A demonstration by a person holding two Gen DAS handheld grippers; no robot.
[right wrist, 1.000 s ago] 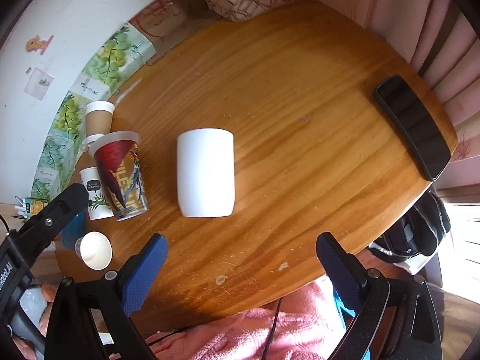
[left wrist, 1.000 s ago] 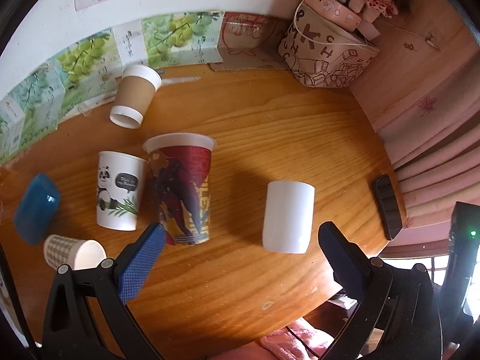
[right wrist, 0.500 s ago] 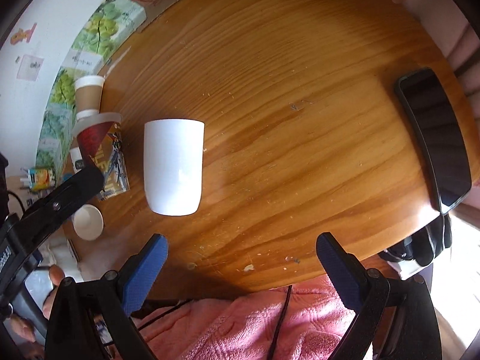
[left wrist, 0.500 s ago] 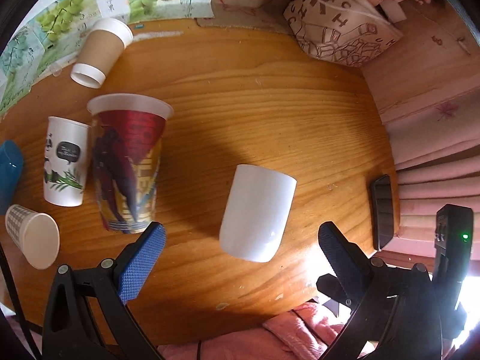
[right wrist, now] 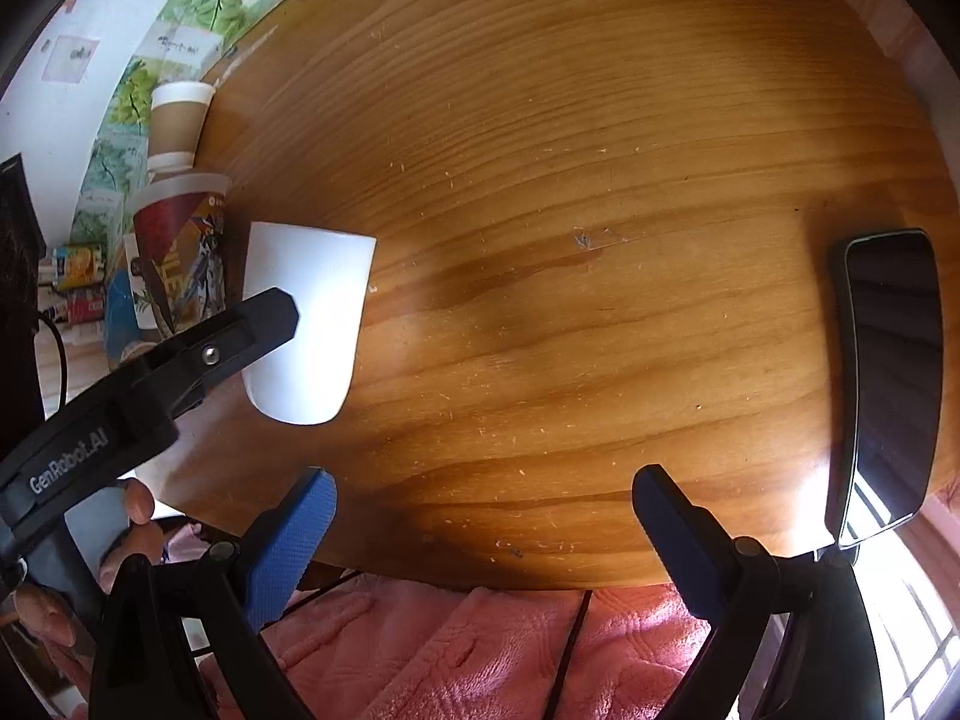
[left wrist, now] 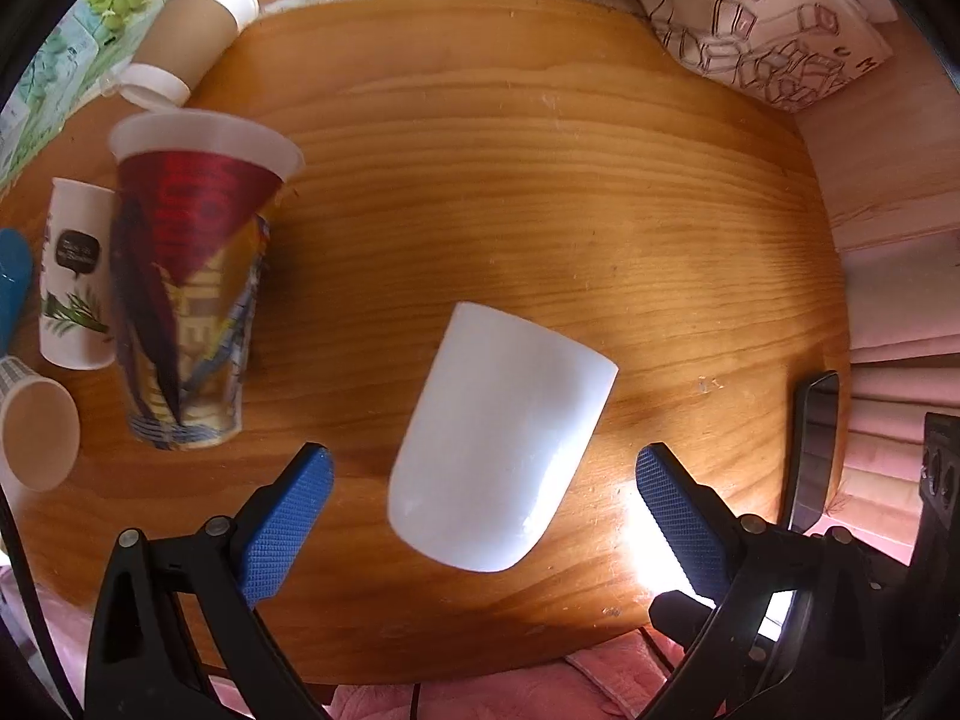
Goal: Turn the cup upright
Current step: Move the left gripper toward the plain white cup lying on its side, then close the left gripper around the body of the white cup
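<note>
A plain white cup (left wrist: 501,450) stands upside down on the round wooden table (left wrist: 540,180), closed base up. My left gripper (left wrist: 483,498) is open, its blue pads on either side of the cup's top, not touching it. In the right wrist view the same cup (right wrist: 312,324) is at the left, partly covered by a black finger of the left gripper (right wrist: 252,324). My right gripper (right wrist: 480,516) is open and empty over the table's near edge, well right of the cup.
Left of the white cup stand a red printed cup (left wrist: 186,300), a white panda cup (left wrist: 72,294), a brown paper cup (left wrist: 192,36), a checked cup (left wrist: 36,420) and a blue object (left wrist: 12,276). A patterned bag (left wrist: 756,18) sits at the back right. A black phone (right wrist: 888,372) lies at the right edge.
My left gripper has come down and forward so the white cup now sits between its open fingers. The right gripper has drifted right and nearer the table edge.
</note>
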